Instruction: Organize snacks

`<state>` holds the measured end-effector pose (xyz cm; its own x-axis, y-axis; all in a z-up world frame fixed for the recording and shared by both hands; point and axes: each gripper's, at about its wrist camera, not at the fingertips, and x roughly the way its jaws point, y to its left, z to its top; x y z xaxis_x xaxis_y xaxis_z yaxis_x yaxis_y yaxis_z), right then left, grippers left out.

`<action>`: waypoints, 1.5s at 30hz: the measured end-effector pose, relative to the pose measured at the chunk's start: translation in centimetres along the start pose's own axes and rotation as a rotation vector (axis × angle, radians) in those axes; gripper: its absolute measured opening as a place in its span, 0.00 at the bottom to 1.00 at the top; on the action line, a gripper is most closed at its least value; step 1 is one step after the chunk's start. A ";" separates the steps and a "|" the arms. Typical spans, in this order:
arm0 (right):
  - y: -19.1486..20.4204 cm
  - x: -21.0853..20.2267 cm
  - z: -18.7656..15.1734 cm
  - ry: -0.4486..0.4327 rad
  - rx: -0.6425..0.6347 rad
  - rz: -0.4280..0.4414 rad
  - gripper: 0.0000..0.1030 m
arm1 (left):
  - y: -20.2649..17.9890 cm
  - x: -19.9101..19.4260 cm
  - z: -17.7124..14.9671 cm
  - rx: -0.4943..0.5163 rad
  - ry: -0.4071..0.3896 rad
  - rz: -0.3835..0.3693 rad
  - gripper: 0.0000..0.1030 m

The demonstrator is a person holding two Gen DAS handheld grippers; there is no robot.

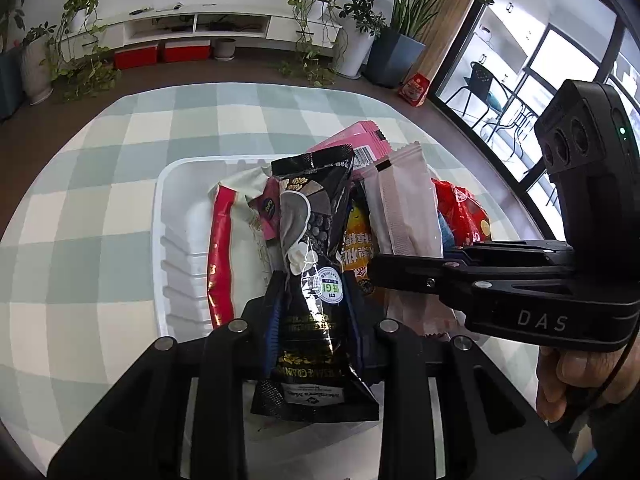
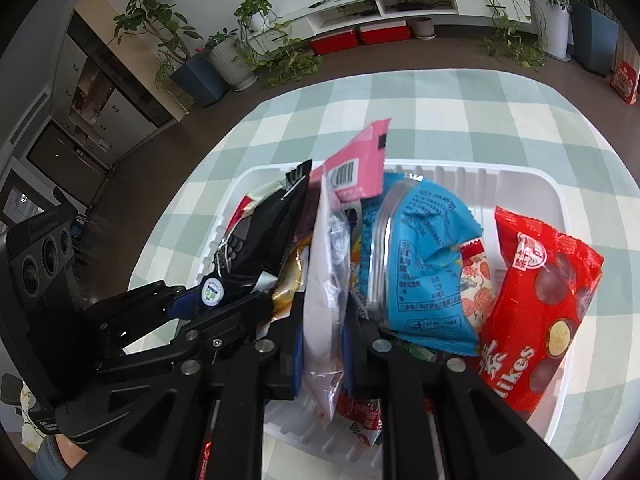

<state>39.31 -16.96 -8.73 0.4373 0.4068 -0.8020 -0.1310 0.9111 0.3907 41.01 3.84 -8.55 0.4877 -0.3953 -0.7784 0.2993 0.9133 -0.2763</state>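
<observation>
Covering the table, a green-checked cloth [image 1: 100,216] meets brown floor [image 1: 248,68].

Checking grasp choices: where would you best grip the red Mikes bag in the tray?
Grip the red Mikes bag by its flat crimped top seam, coming from above. It leans upright against the white tray's right wall, seam uppermost and clear of neighbouring packets.

Black left gripper [image 1: 316,344], silver screws, right gripper [image 1: 376,272] marked "DAS"
</observation>
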 end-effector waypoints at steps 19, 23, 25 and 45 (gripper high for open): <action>-0.5 -1.1 -0.9 -0.017 0.009 0.011 0.28 | -0.7 -1.4 -0.2 0.005 -0.030 0.009 0.49; -0.3 -1.6 -1.1 -0.028 0.009 0.011 0.28 | -0.9 -1.9 -0.4 0.004 -0.038 0.006 0.52; -0.2 -2.1 -1.1 -0.040 0.008 0.012 0.30 | -1.0 -2.2 -0.4 0.006 -0.044 0.006 0.53; -1.5 -11.2 -7.5 -0.231 0.110 0.114 0.92 | -1.9 -10.6 -7.6 0.012 -0.127 0.065 1.00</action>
<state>27.97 -22.40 -3.72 0.6179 0.4694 -0.6308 -0.0990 0.8423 0.5298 29.08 7.07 -4.10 0.6059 -0.3455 -0.7165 0.2731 0.9364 -0.2206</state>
